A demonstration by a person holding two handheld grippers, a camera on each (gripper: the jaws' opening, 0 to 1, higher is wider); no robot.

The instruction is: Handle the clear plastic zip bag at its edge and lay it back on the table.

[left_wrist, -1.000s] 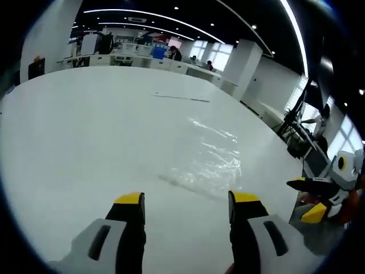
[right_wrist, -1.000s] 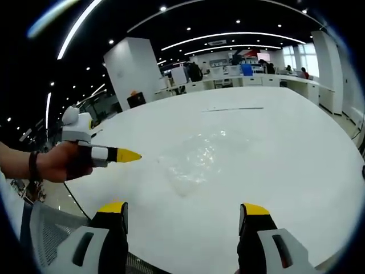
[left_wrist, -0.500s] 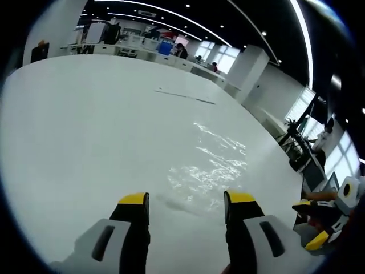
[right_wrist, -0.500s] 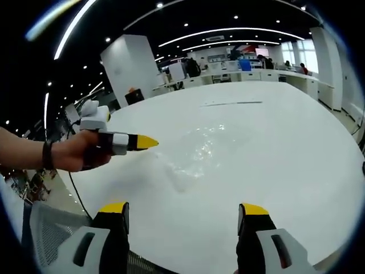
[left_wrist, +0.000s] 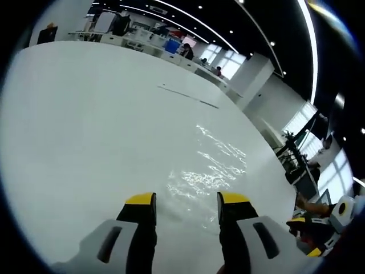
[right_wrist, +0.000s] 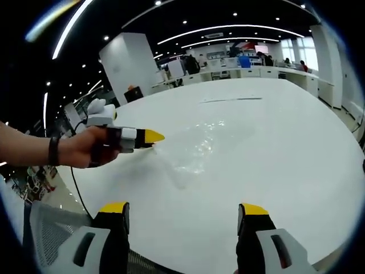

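One clear plastic bag (left_wrist: 208, 165), one white counter (left_wrist: 85, 131) bearing one thin dark strip (left_wrist: 188, 96), two grippers, the left (left_wrist: 185, 201) and the right (right_wrist: 183, 210), each with two yellow-tipped fingers (right_wrist: 116, 208), and one hand (right_wrist: 85, 154).

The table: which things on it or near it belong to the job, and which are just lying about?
Belong to the job:
- zip bag, lying flat
- left hand-held gripper, at the bag's edge
- right hand-held gripper, hanging back
- table

Just lying about:
- thin dark strip on the far side of the table
- chair
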